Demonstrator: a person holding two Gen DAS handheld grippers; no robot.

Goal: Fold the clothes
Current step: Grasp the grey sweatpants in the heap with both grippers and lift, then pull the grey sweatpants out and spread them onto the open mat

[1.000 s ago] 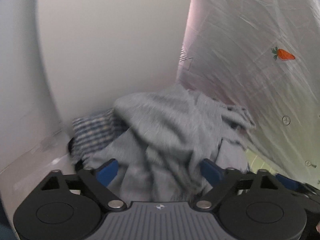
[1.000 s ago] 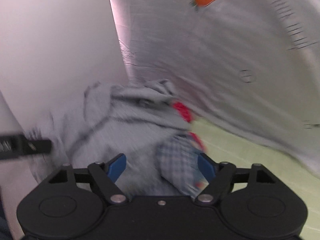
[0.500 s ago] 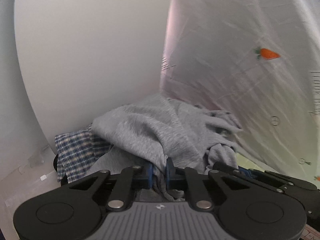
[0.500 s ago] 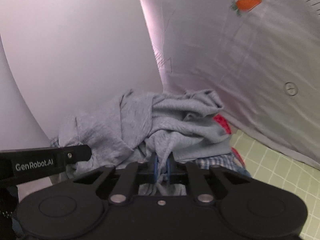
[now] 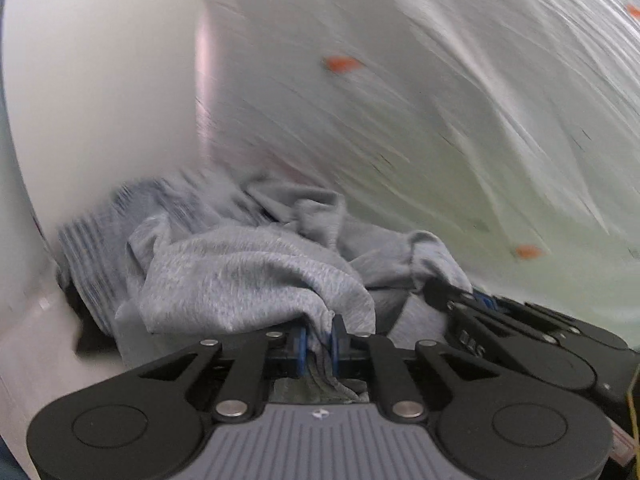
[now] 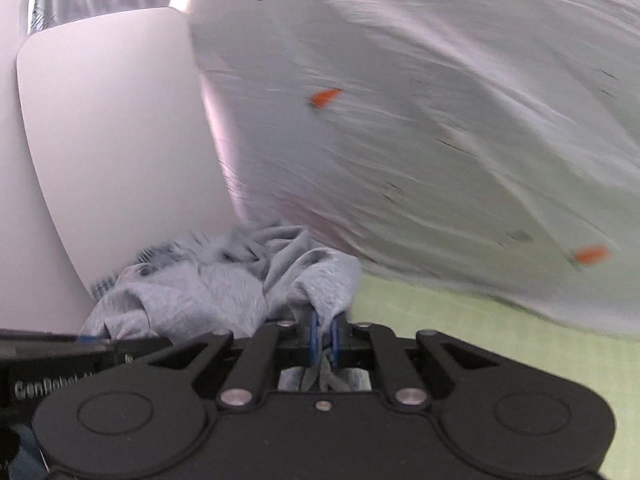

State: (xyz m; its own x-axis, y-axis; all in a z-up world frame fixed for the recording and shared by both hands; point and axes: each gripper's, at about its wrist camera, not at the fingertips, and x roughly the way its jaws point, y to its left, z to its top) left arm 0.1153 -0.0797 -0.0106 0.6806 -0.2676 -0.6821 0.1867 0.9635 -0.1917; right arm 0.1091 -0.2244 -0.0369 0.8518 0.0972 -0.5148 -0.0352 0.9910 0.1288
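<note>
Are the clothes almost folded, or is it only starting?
Only starting. Done: both grippers have grabbed hold. In hand: the left gripper and right gripper are each shut on the crumpled grey garment. Left: spreading and folding it, then the checked cloth still bunched behind.
</note>
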